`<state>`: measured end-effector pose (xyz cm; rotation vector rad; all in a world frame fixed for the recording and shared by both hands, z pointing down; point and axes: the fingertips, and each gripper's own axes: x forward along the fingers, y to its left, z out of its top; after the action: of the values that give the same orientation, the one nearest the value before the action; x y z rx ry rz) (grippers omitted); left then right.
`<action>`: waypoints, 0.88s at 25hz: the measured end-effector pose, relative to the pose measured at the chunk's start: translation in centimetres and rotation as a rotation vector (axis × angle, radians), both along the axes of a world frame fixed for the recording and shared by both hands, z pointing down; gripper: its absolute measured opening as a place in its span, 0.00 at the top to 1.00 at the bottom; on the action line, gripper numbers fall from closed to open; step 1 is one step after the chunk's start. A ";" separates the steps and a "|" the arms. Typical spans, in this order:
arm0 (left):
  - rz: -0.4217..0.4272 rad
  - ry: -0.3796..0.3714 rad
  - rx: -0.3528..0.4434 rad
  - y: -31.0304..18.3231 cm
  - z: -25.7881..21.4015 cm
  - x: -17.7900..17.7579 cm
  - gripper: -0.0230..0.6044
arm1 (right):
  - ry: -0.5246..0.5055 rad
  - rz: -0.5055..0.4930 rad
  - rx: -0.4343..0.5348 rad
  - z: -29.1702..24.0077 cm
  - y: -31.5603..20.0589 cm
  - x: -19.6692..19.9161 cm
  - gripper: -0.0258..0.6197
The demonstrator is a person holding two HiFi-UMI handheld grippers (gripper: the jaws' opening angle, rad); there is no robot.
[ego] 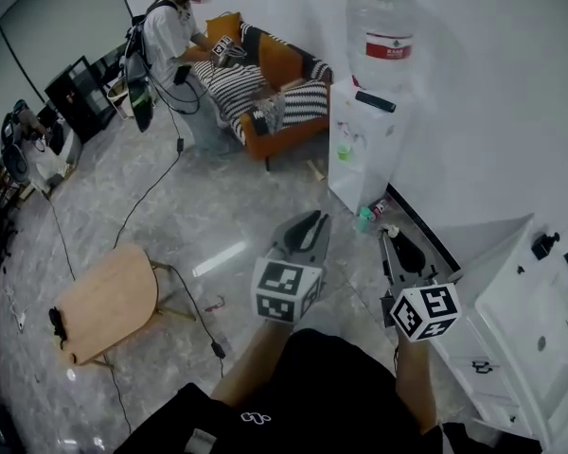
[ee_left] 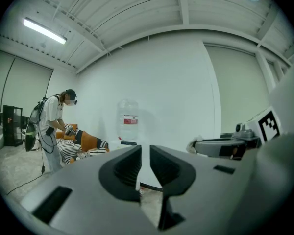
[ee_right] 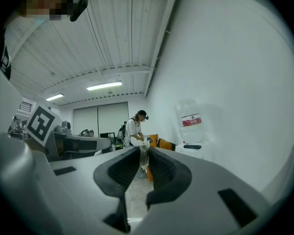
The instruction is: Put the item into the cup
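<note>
My left gripper (ego: 314, 218) and right gripper (ego: 388, 235) hang side by side above the marble floor, both aimed at a white water dispenser (ego: 364, 145). In the left gripper view the jaws (ee_left: 145, 153) stand a thin slit apart with nothing between them. The right gripper (ee_right: 144, 155) looks the same, narrow gap and empty. A small teal cup-like thing (ego: 363, 220) stands on the floor at the dispenser's foot; what it is I cannot tell. A black flat item (ego: 375, 102) lies on top of the dispenser under the bottle (ego: 383, 36).
A white cabinet (ego: 511, 310) stands close on the right. A low wooden table (ego: 109, 301) is at the left, with cables across the floor. Farther off, another person (ego: 170, 36) bends over an orange sofa (ego: 275, 93).
</note>
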<state>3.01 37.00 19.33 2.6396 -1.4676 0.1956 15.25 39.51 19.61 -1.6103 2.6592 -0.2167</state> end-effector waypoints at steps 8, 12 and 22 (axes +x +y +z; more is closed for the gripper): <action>-0.012 -0.003 0.027 -4.7 0.8 0.1 0.87 | -0.019 0.001 0.014 1.4 -4.6 0.8 0.86; 0.001 -0.015 0.050 -9.1 1.9 -0.4 0.87 | -0.049 0.021 0.007 3.4 -10.0 1.0 0.86; -0.061 -0.084 -0.013 -21.9 5.8 -5.8 0.87 | -0.019 -0.022 -0.098 9.0 -22.1 -4.0 0.86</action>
<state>-2.84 15.15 25.15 2.6021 -1.5635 0.3132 11.30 17.44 28.58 -1.5964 2.6933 -0.3659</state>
